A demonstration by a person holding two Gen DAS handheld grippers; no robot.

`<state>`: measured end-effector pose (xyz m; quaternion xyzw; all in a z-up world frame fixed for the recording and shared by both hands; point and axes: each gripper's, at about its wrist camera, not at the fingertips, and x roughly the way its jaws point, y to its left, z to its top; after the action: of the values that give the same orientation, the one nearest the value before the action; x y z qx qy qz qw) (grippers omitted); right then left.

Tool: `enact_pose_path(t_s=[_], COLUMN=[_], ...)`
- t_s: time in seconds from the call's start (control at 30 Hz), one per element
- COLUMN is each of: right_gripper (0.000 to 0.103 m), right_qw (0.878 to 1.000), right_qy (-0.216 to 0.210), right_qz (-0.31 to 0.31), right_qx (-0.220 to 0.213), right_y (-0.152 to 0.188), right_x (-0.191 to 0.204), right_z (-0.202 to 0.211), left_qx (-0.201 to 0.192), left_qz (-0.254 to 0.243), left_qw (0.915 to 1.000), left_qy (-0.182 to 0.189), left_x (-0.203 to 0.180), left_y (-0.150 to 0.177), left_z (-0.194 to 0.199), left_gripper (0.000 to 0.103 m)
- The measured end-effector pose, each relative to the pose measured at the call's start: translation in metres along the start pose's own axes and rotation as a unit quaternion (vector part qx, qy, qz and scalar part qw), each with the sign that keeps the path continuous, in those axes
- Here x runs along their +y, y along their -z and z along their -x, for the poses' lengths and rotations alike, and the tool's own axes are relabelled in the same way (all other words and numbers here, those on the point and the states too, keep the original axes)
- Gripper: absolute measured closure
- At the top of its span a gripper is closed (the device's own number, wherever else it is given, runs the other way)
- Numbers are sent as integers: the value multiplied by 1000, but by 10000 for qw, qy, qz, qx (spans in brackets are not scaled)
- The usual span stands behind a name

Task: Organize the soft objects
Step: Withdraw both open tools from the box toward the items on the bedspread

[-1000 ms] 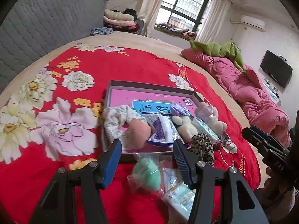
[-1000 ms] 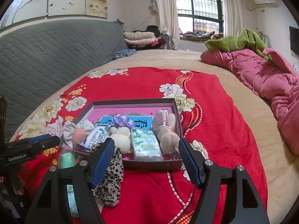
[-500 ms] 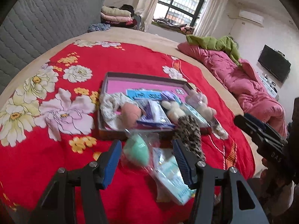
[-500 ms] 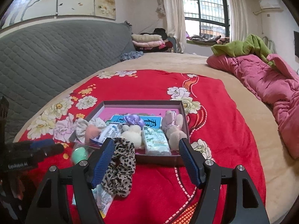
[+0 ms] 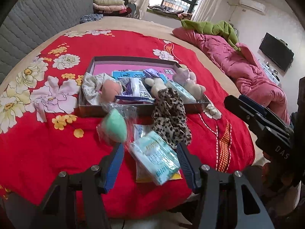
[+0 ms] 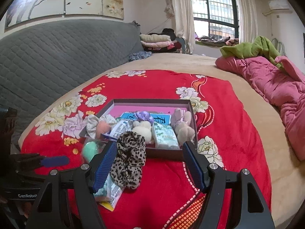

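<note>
A shallow box [image 5: 133,59] [image 6: 152,101] with a pink floor lies on the red flowered blanket and holds plush toys, tissue packs and a pale scrunchie. In front of it lie a leopard-print scrunchie [image 5: 170,118] [image 6: 129,160], a green sponge in a clear bag [image 5: 114,126] [image 6: 90,149] and a pale blue tissue pack [image 5: 155,157]. My left gripper [image 5: 150,157] is open, its fingers on either side of the tissue pack without touching it. My right gripper [image 6: 148,156] is open above the blanket, the leopard scrunchie near its left finger.
The red blanket [image 5: 38,148] covers a beige bed. A pink quilt [image 6: 276,84] with green cloth on it lies at the right. A grey padded headboard [image 6: 47,53] stands at the left. Folded clothes [image 6: 156,40] are stacked far back.
Both grippers have drawn back from the box toward the bed's near edge. The tissue pack and green sponge now lie farther ahead of the left fingers. Both grippers stay open.
</note>
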<state>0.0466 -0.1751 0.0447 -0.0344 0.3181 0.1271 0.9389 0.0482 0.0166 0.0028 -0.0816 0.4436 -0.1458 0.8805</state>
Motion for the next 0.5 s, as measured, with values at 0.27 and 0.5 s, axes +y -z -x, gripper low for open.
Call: enact_pose_path(t_s=[0.27, 0.5], right_gripper=[30, 30], right_qw=[9999, 9999], right_qy=[-81, -124], right_qz=[1, -53], right_qx=[58, 75], right_y=[9, 14], right_x=[0, -2], right_z=[4, 9], left_qx=[72, 109], left_qz=[-46, -78], left_qw=[9999, 9998], left_qy=[-71, -129], left_x=[-12, -18], left_y=[4, 7], left_z=[3, 6], left_gripper=[46, 46])
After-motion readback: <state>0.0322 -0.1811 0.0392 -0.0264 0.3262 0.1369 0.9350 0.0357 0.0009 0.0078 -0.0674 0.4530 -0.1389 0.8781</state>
